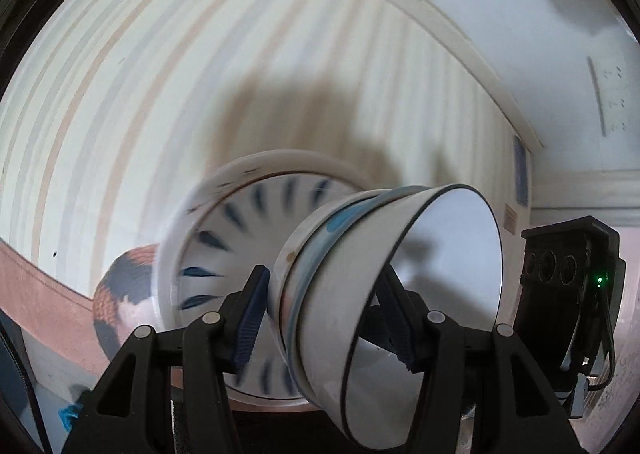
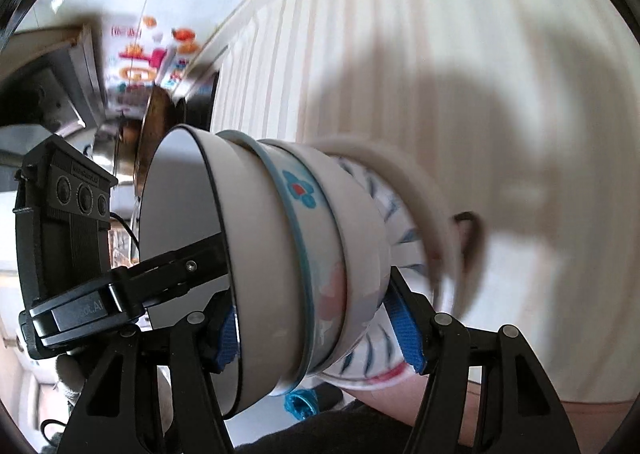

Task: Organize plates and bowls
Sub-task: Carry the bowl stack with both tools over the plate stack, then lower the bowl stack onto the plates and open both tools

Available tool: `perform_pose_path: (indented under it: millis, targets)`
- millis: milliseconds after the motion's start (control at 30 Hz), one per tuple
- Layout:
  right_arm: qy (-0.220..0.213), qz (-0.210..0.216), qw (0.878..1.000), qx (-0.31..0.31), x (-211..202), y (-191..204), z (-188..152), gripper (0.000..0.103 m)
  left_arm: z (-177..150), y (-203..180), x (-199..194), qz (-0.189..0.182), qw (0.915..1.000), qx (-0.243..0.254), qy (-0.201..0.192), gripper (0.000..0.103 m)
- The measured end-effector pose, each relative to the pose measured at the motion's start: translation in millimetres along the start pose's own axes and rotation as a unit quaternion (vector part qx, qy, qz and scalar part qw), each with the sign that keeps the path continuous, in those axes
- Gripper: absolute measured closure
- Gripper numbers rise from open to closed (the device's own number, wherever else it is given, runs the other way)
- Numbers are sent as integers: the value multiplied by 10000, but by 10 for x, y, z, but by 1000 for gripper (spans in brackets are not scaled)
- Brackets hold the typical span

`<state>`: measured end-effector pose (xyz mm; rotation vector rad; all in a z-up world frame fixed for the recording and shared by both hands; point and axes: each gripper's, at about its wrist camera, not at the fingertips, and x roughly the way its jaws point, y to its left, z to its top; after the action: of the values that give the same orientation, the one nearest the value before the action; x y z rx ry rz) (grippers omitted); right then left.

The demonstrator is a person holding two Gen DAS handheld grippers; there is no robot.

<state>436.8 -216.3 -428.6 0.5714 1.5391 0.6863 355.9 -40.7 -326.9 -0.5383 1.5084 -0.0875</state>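
**Q:** White ceramic is seen in both views; how is it arranged?

**A:** A nested stack of bowls [image 1: 360, 294] is shown tipped on its side in the left wrist view, filling the area from 6 to 4 o'clock. The innermost bowl [image 1: 432, 286], white with a thin dark rim, is turned toward 3 o'clock. Behind the stack, at 8 o'clock, a plate with blue dashes [image 1: 240, 238] is seen, blurred. A striped cloth [image 1: 200, 53] is spread behind everything.

**Q:** How is the left gripper set?

**A:** The left gripper [image 1: 326, 318] is clamped on the stack: one ribbed finger [image 1: 250, 322] is pressed on the outside wall at 7 o'clock, the other is placed inside the innermost bowl at 5 o'clock.

**Q:** And in the right wrist view?

**A:** The same stack [image 2: 288, 254] is seen at centre, with the innermost bowl's opening [image 2: 180, 213] turned toward 9 o'clock. A blue-banded bowl [image 2: 308, 221] is nested in the middle, and the dashed plate [image 2: 396, 221] lies toward 3 o'clock. The left gripper [image 2: 120, 294] is seen reaching into the opening from 8 o'clock.

**Q:** The right gripper?

**A:** The right gripper [image 2: 320, 338] is closed on the stack at 6 o'clock, with blue pads [image 2: 406, 330] pressed on either side.
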Motion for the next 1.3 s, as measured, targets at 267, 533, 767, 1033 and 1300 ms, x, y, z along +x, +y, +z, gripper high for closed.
perform_pose_path:
  millis: [267, 533, 767, 1033, 1300]
  targets:
    - [136, -120, 9998, -90, 365, 52, -73, 37, -59, 308, 14, -40, 9999, -155, -60, 51]
    - [32, -181, 9998, -97, 302, 47, -101, 37, -63, 313, -31, -1, 10000, 40, -83, 52]
    - [15, -284, 9996, -82, 286, 57, -137, 37, -66, 227, -19, 87, 9997, 218, -105, 53]
    - [-171, -665, 9972, -283, 142, 158, -194, 37, -105, 59, -189, 701, 9951, 611, -323, 53]
    - [-794, -1352, 9853, -673, -365, 466, -425, 9, -310, 7, -589, 1160, 9845, 997, -862, 21]
